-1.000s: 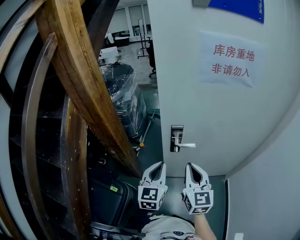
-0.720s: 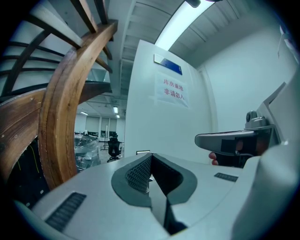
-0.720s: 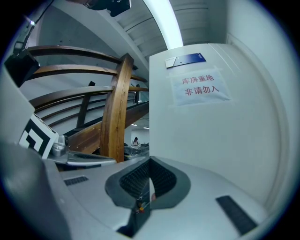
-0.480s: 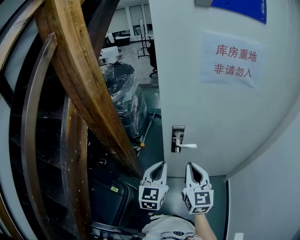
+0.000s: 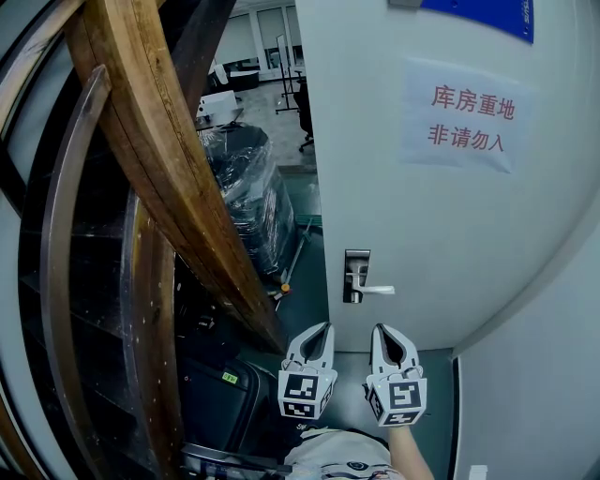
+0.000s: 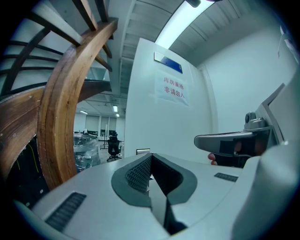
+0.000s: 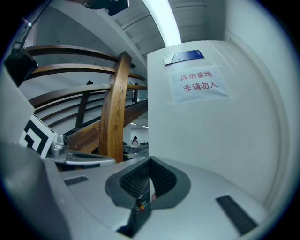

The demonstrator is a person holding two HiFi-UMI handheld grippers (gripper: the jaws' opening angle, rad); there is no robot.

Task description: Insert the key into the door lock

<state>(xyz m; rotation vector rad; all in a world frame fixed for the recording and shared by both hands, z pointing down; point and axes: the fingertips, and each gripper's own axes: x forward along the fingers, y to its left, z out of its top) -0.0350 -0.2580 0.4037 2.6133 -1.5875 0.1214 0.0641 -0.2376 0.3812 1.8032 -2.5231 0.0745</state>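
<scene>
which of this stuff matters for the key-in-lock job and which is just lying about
Job: lock plate, lever handle, white door, right gripper (shut; key not made out).
Lying about: wooden staircase, plastic-wrapped bundle, paper notice.

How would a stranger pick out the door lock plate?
Find the white door with the red-lettered paper notice. Near its left edge, lower down, sits the lock plate: the only dark metal rectangle, with a lever handle pointing right.

Blue rectangular sign [image 5: 473, 17] on the white door [image 5: 422, 216] runs off the top edge; keyhole of the steel lock plate [image 5: 355, 275] and a pale sliver [image 7: 151, 188] in the right gripper [image 5: 381, 330] too small to identify.
</scene>
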